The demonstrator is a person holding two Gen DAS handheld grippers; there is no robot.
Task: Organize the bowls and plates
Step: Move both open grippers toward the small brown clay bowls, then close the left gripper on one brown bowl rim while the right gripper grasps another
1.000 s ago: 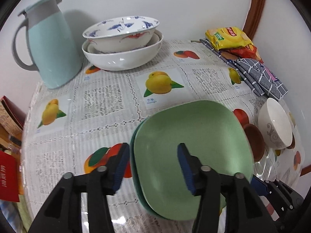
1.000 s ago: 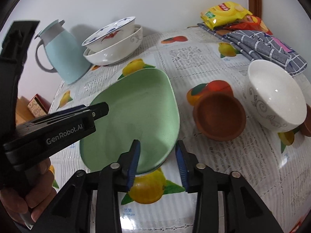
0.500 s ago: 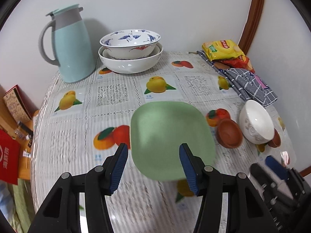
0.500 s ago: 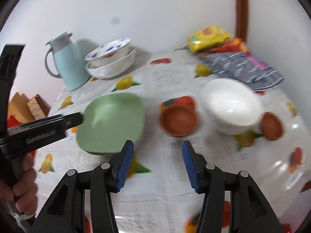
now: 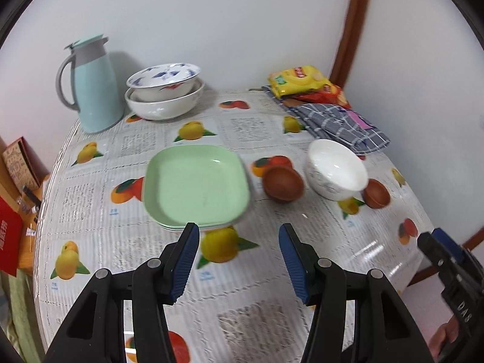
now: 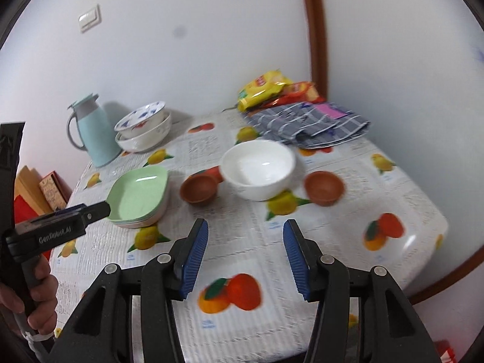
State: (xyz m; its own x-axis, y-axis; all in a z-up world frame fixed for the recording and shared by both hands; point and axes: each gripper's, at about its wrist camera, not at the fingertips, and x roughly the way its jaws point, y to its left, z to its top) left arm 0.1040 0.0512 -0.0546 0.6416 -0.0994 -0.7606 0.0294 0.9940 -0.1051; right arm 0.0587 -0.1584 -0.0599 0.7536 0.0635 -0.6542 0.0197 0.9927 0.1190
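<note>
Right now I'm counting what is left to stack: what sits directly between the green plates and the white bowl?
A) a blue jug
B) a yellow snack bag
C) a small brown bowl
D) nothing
C: a small brown bowl stands on the cloth between the green plates and the white bowl; a second brown bowl sits on the white bowl's other side.

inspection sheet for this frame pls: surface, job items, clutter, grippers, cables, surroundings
Surface: table under a fruit-print cloth.
Job's things: green plates stacked; white bowl between two brown bowls; patterned bowl nested in large white bowl.
Clutter: teal jug, snack packets, checked cloth.
Grippers: left gripper and right gripper, jaws apart, nothing between.
Cables: nothing seen.
Surroundings: white wall, boxes beside table.
</note>
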